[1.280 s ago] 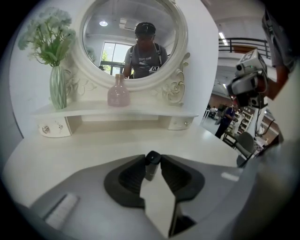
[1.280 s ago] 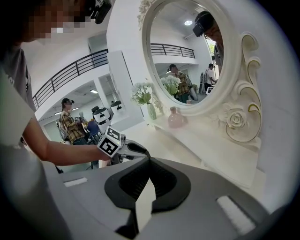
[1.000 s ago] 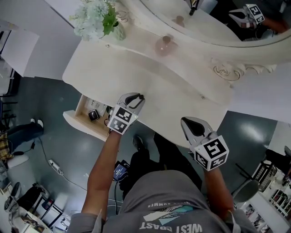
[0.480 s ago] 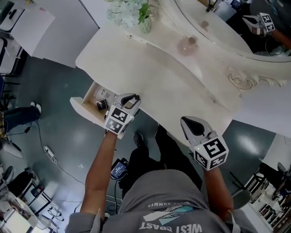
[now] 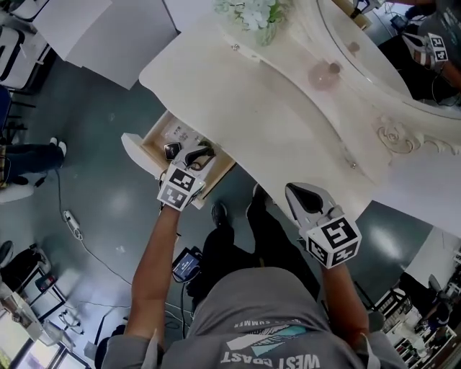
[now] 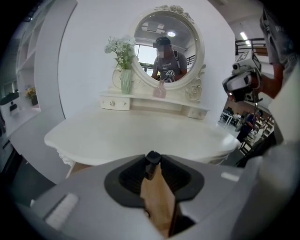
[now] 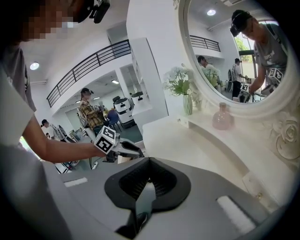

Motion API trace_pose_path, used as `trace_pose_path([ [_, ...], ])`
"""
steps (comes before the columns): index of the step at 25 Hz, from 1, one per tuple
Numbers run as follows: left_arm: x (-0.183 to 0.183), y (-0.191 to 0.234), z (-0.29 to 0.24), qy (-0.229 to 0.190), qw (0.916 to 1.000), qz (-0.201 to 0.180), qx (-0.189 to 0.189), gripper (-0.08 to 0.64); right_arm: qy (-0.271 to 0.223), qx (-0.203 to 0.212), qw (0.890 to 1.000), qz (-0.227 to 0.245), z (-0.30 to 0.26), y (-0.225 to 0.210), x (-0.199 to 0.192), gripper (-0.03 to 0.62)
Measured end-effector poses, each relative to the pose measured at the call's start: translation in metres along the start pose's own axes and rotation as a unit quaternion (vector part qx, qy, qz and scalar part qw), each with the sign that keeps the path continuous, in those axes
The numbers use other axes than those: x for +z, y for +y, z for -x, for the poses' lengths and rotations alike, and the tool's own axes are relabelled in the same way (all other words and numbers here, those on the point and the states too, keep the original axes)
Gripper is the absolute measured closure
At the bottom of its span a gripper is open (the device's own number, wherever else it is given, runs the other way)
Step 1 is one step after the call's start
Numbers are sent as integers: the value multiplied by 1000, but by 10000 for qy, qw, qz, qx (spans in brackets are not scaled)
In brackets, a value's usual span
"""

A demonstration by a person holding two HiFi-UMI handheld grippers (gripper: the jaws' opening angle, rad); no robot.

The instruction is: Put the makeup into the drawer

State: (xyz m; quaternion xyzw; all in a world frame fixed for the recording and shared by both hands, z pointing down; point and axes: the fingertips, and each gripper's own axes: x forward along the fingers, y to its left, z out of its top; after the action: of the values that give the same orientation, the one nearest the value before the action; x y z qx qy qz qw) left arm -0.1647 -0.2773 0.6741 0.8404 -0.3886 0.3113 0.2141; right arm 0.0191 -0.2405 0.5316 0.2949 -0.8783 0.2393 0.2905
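Note:
My left gripper (image 5: pixel 200 155) hangs over the open wooden drawer (image 5: pixel 160 129) at the dressing table's left front. It is shut on a small black-capped makeup item (image 6: pixel 152 159), whose dark tip pokes out between the fingers (image 5: pixel 207 151). Inside the drawer lie a black compact (image 5: pixel 171 150) and some small pale items (image 5: pixel 181 132). Off the table's front edge, my right gripper (image 5: pixel 297 193) is held in the air; its jaws meet with nothing between them (image 7: pixel 148 165).
The white dressing table (image 5: pixel 259 108) carries a raised shelf with a pink bottle (image 5: pixel 322 75) and a vase of pale flowers (image 5: pixel 253 13) under a round mirror (image 5: pixel 403 50). The person's legs and shoes (image 5: pixel 220 214) stand below the table front. Cables (image 5: pixel 72 223) lie on the grey floor.
My left gripper has travelled from the table's front edge to above the open drawer, still holding the black item. The right gripper stays at the front edge.

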Motion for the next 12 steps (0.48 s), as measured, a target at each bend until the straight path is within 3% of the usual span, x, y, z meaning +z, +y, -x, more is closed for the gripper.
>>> trace_pose_path([
  [12,-82,7,0,443,9976,530,52,457,230,223,9993,200,-17,24,-8,591],
])
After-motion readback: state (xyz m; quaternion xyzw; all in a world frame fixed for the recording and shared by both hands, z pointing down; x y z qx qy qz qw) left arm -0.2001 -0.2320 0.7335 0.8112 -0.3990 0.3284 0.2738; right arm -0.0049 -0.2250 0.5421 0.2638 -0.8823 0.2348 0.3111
